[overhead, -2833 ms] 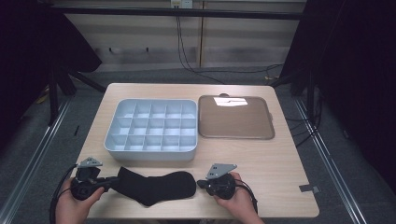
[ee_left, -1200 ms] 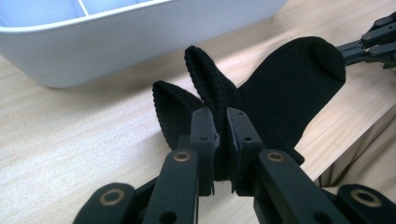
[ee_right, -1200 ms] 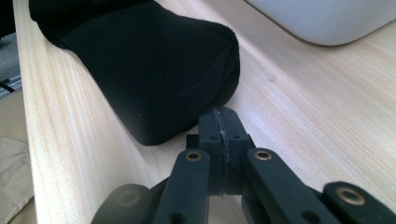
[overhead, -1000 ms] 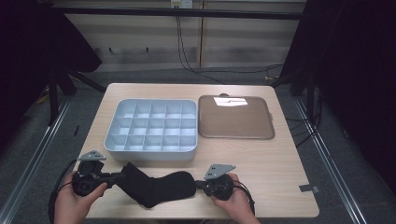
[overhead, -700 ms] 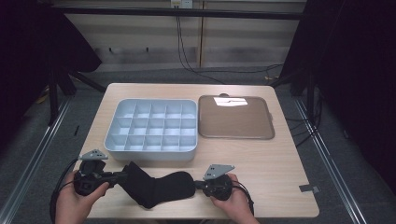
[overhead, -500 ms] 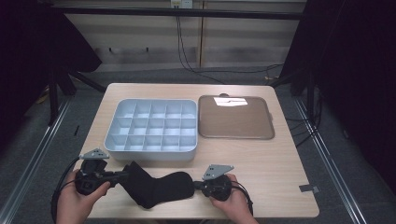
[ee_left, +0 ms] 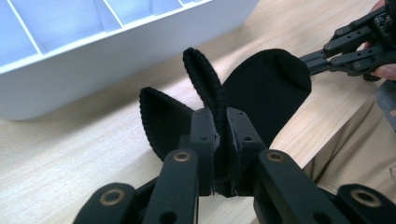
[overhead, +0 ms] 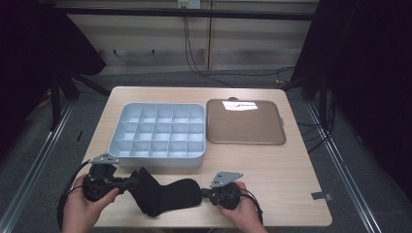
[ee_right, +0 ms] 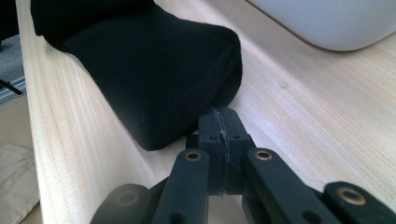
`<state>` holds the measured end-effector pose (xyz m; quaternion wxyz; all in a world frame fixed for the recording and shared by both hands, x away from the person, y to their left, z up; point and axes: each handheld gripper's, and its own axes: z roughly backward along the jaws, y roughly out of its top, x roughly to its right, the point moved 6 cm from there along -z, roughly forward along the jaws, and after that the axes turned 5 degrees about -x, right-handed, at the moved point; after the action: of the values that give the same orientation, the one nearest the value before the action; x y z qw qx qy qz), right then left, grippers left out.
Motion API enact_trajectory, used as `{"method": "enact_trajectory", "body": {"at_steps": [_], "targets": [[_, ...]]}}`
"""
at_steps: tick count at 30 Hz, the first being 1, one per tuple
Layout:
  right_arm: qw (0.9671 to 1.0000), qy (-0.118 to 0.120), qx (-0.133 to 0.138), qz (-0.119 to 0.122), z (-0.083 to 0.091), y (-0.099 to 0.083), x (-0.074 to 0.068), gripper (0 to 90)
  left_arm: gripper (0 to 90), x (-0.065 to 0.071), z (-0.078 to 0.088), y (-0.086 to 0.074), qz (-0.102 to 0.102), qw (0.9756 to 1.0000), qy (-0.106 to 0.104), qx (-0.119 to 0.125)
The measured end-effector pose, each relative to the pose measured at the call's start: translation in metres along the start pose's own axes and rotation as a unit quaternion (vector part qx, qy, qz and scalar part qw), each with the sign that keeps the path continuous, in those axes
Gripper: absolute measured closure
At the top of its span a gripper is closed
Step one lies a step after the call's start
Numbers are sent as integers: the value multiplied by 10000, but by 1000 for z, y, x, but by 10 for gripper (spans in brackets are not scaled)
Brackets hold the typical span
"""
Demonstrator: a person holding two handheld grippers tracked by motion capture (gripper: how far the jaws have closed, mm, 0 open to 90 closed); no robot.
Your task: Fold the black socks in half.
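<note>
Your left gripper (ee_left: 223, 140) is clamped on the ribbed cuff of the soft black fabric sock (overhead: 165, 195), which lies along the near edge of the light wooden table (overhead: 272, 165), just in front of the pale blue plastic compartment tray (overhead: 160, 131). Your right gripper (ee_right: 223, 133) sits at the sock's toe end with its jaws pressed together, nothing visible between them. The brown square lid (overhead: 244, 121) lies flat just right of the tray.

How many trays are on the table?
2: a divided grey tray at the middle-left, behind the black sock, and a flat brown tray beside it on its right.
</note>
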<state>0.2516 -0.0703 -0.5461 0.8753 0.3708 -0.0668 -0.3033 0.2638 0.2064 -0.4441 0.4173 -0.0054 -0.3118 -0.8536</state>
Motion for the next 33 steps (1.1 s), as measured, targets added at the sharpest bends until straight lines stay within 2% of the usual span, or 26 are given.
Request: {"method": "enact_trajectory", "body": {"at_steps": [13, 23, 33], "targets": [[10000, -25, 5, 23, 0, 0, -1, 892, 825, 7, -7, 6, -63, 9999, -70, -81], [10000, -55, 14, 27, -1, 1, -3, 887, 826, 12, -3, 15, -97, 9999, -75, 15], [10000, -26, 6, 21, -2, 1, -5, 884, 827, 22, -9, 22, -236, 9996, -171, -39]]}}
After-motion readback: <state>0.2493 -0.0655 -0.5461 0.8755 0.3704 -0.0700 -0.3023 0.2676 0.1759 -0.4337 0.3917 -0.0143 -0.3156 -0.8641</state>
